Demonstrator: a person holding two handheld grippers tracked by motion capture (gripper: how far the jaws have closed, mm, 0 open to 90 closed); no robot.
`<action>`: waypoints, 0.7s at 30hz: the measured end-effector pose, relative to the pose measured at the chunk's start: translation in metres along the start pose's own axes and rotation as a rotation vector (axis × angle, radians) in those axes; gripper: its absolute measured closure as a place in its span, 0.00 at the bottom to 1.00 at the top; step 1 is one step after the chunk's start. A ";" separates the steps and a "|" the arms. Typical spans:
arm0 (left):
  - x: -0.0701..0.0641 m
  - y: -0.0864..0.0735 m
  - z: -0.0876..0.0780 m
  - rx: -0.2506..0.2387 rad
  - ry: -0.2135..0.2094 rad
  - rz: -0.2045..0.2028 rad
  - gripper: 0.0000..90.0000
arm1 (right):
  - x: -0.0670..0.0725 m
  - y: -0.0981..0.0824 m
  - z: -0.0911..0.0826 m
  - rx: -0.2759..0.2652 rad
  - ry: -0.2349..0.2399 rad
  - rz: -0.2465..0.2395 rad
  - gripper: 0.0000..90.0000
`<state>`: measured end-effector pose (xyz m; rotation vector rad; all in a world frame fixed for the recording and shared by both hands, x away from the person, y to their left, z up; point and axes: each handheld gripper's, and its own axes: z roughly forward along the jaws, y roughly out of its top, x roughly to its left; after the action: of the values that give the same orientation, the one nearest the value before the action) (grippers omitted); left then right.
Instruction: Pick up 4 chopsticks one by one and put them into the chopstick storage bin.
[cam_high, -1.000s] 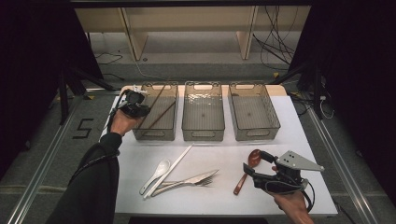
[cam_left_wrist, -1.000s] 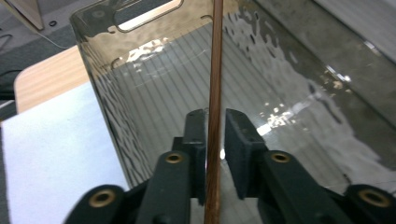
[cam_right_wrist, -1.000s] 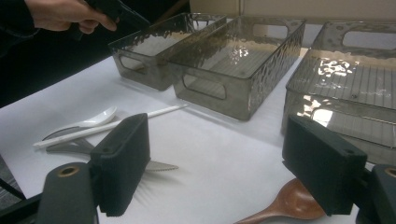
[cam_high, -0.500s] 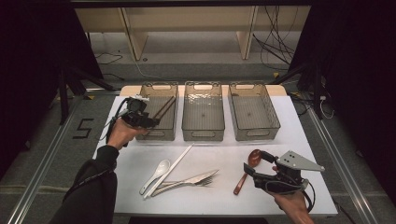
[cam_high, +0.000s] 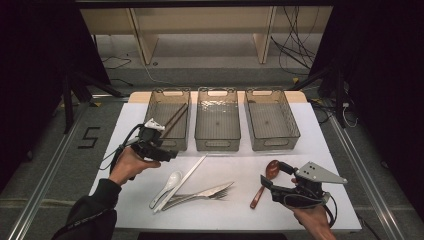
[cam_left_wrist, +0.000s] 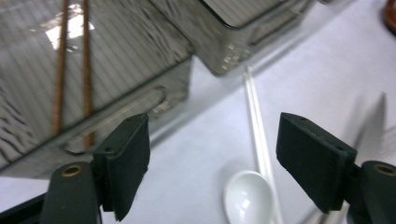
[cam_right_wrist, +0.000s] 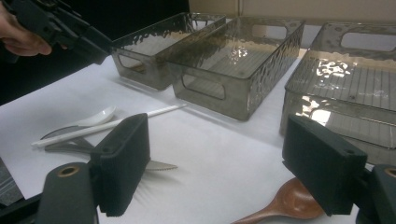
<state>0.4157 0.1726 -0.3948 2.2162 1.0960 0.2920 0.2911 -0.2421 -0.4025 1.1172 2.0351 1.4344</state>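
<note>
White sheeting covers the table (cam_high: 150, 120), with three clear bins lined up across its far half and dark floor and a pale shelf frame beyond. Compared with a second ago, the left gripper (cam_high: 167, 154) has come back from over the left bin (cam_high: 167, 120) toward the person and now hangs just in front of that bin's near wall, above the bare cloth. Its jaws have just been opening and stand wide apart with nothing between them; the left gripper view shows the open gap over the white spoon (cam_left_wrist: 247, 198) and the white chopsticks (cam_left_wrist: 258, 130). The brown chopsticks (cam_high: 174, 120), which were at that gripper a second ago, now lie in the left bin, leaning aslant from its near left toward its far right; through the bin's wall they show as two brown rods (cam_left_wrist: 72, 70). The middle bin (cam_high: 217, 120) and the right bin (cam_high: 271, 120) hold nothing visible. The right gripper (cam_high: 270, 177) has not shifted: it hovers at the near right of the table with its jaws spread wide and empty, the wooden spoon (cam_high: 264, 182) lying on the cloth just below them. Near the middle front, the knife and fork (cam_high: 202, 194) lie beside the white spoon as before.
</note>
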 end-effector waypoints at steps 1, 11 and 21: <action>-0.004 -0.002 0.000 0.008 -0.008 0.006 0.27 | 0.000 0.000 0.000 0.001 -0.001 -0.001 0.27; -0.037 -0.023 0.001 0.096 -0.100 0.020 0.24 | 0.000 0.000 0.000 0.002 -0.003 -0.005 0.27; -0.052 -0.038 0.010 0.181 -0.141 -0.003 0.23 | 0.000 0.000 0.000 0.001 -0.003 -0.005 0.27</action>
<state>0.3638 0.1449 -0.4220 2.3528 1.0858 0.0353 0.2911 -0.2422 -0.4021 1.1134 2.0353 1.4288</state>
